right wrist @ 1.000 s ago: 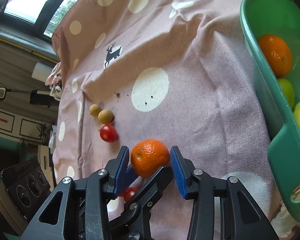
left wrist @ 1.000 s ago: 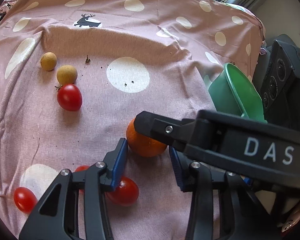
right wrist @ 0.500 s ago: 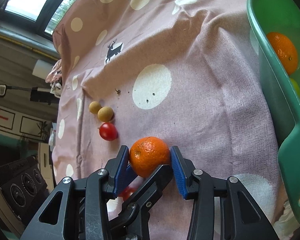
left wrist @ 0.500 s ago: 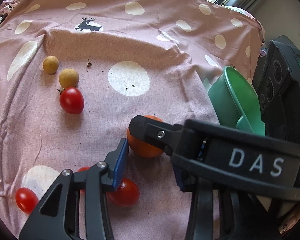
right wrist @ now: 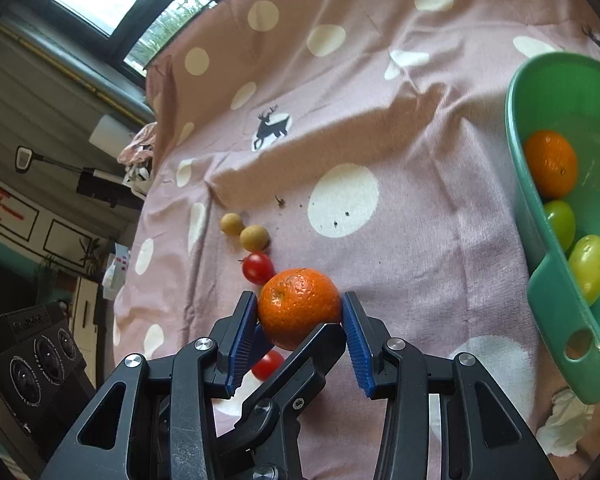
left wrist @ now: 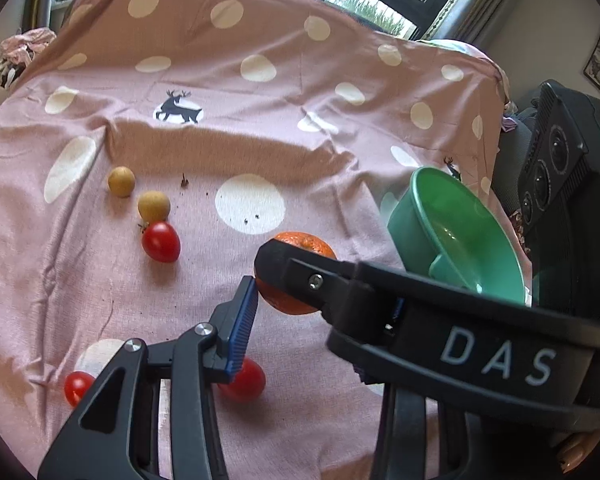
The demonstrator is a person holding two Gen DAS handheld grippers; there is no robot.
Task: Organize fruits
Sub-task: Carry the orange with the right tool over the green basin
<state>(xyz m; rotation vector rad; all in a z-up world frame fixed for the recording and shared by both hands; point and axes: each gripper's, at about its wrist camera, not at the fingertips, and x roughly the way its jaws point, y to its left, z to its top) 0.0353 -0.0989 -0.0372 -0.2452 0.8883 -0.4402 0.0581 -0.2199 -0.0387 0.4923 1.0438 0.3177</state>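
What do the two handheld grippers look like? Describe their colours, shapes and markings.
Both the left gripper and the right gripper have black angular linkage frames with silver screws and blue ribbed pads. One body bears white letters "DAS". No cables or sleeves show.

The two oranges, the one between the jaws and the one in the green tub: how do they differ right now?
The gripped orange is clamped between the blue pads of the right gripper, while the tub orange lies loose.
The gripped orange hangs over the pink cloth; the tub orange rests inside the green tub, beside green grapes.
Both are round, bright orange, with pitted peel.
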